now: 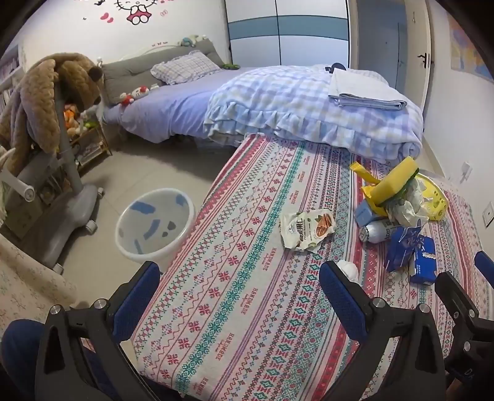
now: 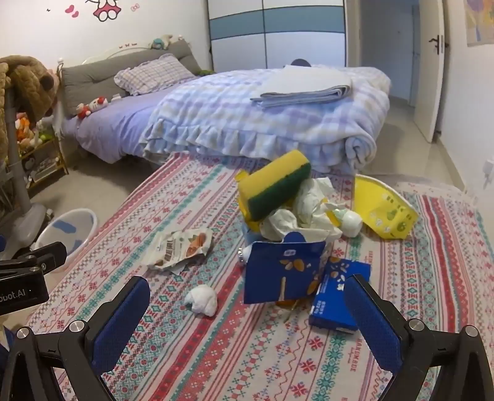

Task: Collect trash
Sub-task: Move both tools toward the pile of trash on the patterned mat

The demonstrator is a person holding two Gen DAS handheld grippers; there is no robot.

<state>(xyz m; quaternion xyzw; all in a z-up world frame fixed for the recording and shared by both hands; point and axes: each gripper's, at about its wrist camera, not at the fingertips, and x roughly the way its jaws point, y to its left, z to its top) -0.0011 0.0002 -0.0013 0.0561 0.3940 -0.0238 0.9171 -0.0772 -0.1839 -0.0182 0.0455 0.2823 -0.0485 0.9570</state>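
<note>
Trash pile point(image 2: 293, 222), heaped on the table point(image 2: 216, 354) with the bin point(image 1: 154, 225) on the floor beside it, was recorded before left gripper point(image 1: 239, 296) and right gripper point(image 2: 247, 311), both spread wide and empty; toppling of the loosely perched sponge point(image 2: 274, 182) was judged likely if nudged.

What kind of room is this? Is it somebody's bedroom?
Yes, most likely a child's bedroom. There is a bed with a checked quilt, a cartoon cat sticker on the wall, and soft toys by the pillow.
</note>
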